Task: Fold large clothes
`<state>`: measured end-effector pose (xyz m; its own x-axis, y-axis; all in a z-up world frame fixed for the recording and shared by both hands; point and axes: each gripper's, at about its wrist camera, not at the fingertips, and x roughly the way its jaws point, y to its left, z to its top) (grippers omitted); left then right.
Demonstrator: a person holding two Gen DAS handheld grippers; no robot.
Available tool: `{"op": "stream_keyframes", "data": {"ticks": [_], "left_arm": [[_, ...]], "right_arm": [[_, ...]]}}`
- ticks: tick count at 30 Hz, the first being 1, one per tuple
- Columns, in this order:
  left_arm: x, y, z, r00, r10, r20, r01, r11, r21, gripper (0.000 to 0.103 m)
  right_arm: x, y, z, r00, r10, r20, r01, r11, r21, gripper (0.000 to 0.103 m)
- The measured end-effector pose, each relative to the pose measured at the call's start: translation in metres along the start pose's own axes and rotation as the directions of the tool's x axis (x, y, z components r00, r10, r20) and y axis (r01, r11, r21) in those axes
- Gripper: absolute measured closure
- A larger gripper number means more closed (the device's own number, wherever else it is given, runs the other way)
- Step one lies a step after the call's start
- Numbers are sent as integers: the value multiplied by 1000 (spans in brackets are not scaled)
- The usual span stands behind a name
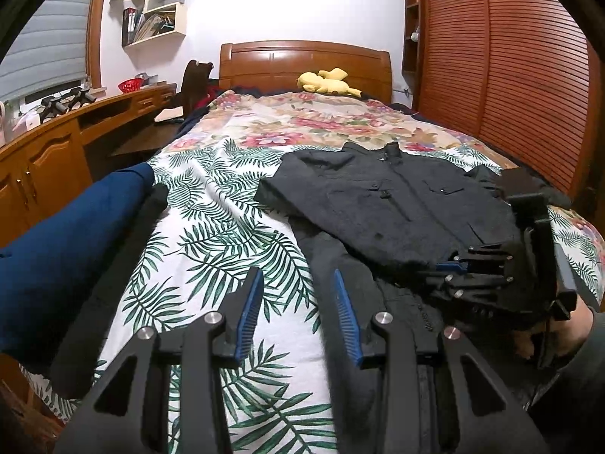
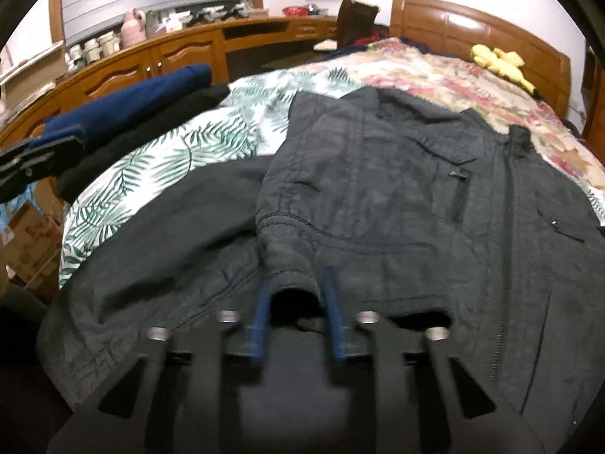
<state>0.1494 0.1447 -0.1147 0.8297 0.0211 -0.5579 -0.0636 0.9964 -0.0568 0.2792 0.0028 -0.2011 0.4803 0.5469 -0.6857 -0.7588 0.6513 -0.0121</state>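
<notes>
The dark grey zip-front jacket [image 2: 397, 189] lies lengthwise on the leaf-and-flower-print bed [image 1: 211, 204], collar toward the wooden headboard [image 1: 302, 64]. The right gripper [image 2: 297, 302] has its fingers clamped on the jacket's cuff; the left gripper [image 1: 298, 314] has its fingers apart, empty.

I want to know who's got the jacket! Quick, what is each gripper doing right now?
Left gripper: open, holding nothing, above the bed sheet.
Right gripper: jaws around the jacket cuff; whether they pinch it cannot be told.

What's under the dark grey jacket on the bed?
The dark grey jacket lies partly over another dark garment, which rests on the leaf-print bedspread. How far that garment runs beneath the jacket is covered.
</notes>
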Motion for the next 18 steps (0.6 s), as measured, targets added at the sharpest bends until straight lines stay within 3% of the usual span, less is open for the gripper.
{"op": "stream_keyframes", "data": {"ticks": [2, 18], "left_arm": [[0, -3, 0, 1000, -6, 2, 6, 1000, 1, 66], [3, -51, 15, 997, -71, 41, 68, 996, 62, 66]], "right_arm": [[-11, -1, 1, 1000, -7, 30, 7, 1000, -2, 100], [-129, -42, -8, 963, -62, 263, 37, 994, 99, 101]]}}
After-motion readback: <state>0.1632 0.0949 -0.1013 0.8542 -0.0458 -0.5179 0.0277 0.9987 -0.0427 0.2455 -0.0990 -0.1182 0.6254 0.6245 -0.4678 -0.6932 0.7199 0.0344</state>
